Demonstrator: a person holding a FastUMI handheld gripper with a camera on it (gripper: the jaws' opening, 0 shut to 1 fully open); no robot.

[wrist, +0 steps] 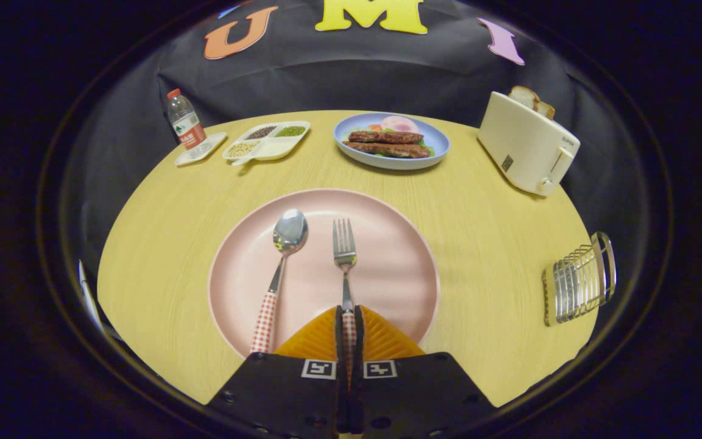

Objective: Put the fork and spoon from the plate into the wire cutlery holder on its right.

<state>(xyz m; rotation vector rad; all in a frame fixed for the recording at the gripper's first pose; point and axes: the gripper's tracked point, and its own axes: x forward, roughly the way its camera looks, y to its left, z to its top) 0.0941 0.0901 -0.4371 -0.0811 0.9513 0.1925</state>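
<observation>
We hold our gripper (349,317) low and level, pointing straight ahead, its body spread wide beneath us and narrowing toward the tips. Our two fingers (340,332) stand nearly together, side by side, with only a thin slot left between them. In that slot sits the checked handle of the fork (345,256), and both fingers press against it from either side, so our grip is closed on it.
</observation>
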